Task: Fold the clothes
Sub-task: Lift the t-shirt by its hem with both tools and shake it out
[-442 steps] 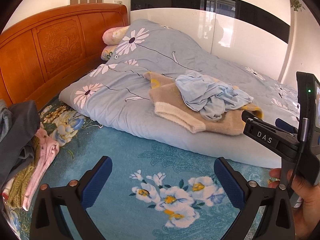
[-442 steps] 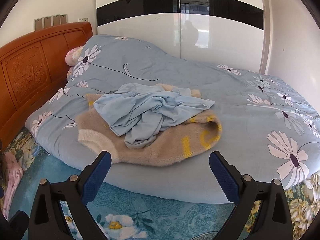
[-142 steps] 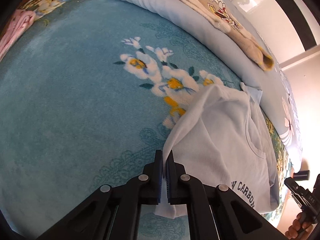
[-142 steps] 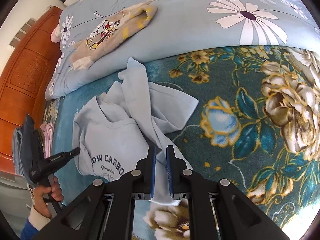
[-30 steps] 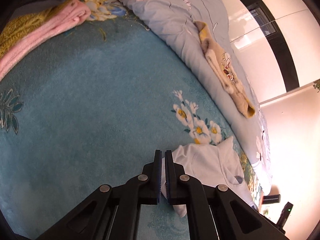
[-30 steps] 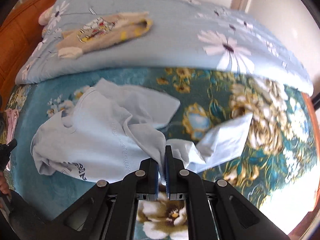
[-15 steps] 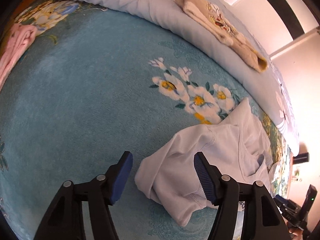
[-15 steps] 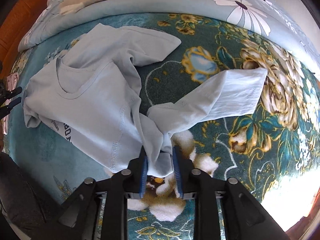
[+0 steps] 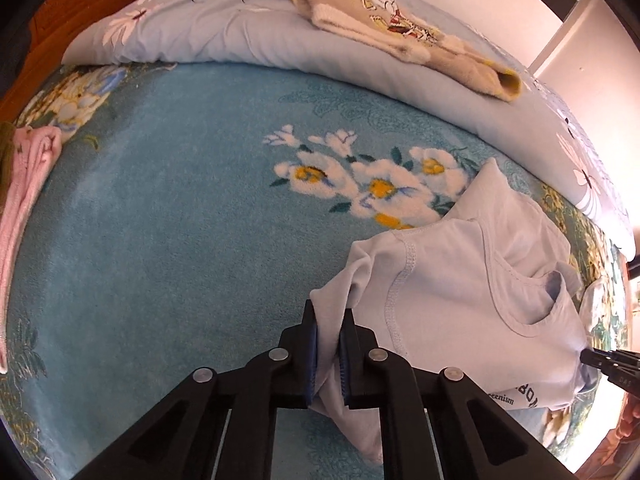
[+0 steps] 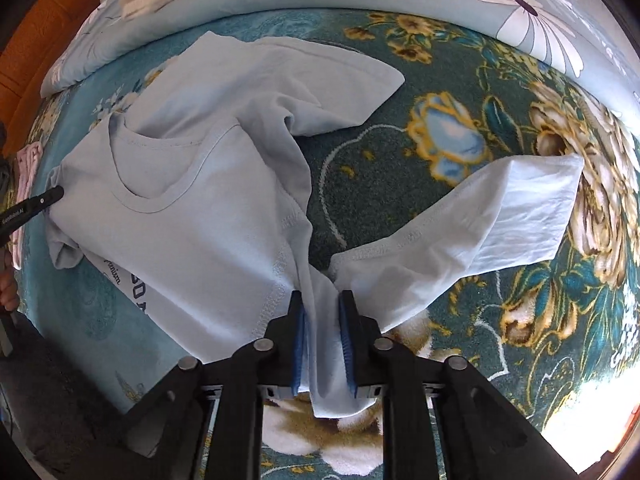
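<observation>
Left gripper [image 9: 328, 354], nearly closed, pinches a bunched corner of the pale blue T-shirt [image 9: 460, 300]. Right gripper [image 10: 323, 344], slightly wider, clamps cloth near one sleeve [image 10: 480, 232]. The shirt lies crumpled on the floral blanket [image 9: 160, 220]; beyond, a beige sweater [image 9: 400, 40].

A home bedroom: beyond the tool lies a bed spread with a teal floral blanket [image 9: 168, 216], a daisy-print quilt [image 9: 240, 36] and a wooden headboard [image 9: 80, 4].
</observation>
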`<action>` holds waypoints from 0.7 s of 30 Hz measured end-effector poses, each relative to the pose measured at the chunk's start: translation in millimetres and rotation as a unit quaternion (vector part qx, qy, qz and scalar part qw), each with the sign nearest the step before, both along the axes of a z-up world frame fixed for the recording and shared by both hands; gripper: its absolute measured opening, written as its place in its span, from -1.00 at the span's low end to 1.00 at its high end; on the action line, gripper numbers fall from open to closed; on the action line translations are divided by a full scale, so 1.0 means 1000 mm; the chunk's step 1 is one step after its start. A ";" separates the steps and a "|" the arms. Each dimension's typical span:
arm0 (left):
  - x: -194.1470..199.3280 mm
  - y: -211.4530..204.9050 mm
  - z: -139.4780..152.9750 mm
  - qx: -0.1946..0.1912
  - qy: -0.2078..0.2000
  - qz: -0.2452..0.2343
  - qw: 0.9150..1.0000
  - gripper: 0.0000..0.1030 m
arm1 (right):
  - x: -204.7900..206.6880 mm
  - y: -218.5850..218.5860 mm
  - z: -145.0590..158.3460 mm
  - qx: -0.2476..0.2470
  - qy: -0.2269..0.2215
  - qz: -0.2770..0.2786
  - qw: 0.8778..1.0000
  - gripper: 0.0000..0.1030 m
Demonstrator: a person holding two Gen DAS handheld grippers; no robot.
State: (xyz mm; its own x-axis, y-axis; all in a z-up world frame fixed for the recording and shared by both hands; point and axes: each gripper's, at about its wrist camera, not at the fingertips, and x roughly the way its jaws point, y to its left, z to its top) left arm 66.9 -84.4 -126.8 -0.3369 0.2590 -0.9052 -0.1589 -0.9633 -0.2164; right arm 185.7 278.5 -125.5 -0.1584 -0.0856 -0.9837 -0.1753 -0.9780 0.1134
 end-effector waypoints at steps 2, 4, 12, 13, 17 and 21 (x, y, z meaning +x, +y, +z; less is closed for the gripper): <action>-0.001 -0.003 0.019 0.015 0.026 0.009 1.000 -0.82 | -0.004 -0.003 0.017 0.004 0.021 0.011 1.000 -0.86; -0.002 -0.005 0.047 0.025 0.063 0.017 0.998 -0.83 | -0.010 -0.006 0.044 0.009 0.058 0.020 0.998 -0.87; 0.023 -0.020 0.216 0.055 0.265 0.021 0.962 -0.83 | -0.046 -0.004 0.187 0.055 0.255 0.020 0.965 -0.87; 0.032 -0.023 0.238 0.056 0.291 0.021 0.955 -0.83 | -0.048 -0.004 0.206 0.059 0.277 0.019 0.959 -0.87; 0.086 -0.036 0.306 0.046 0.375 0.009 0.926 -0.83 | -0.028 -0.009 0.282 0.071 0.374 0.018 0.925 -0.87; 0.136 -0.034 0.332 -0.027 0.415 -0.003 0.909 -0.82 | 0.006 -0.022 0.329 0.079 0.437 0.028 0.896 -0.87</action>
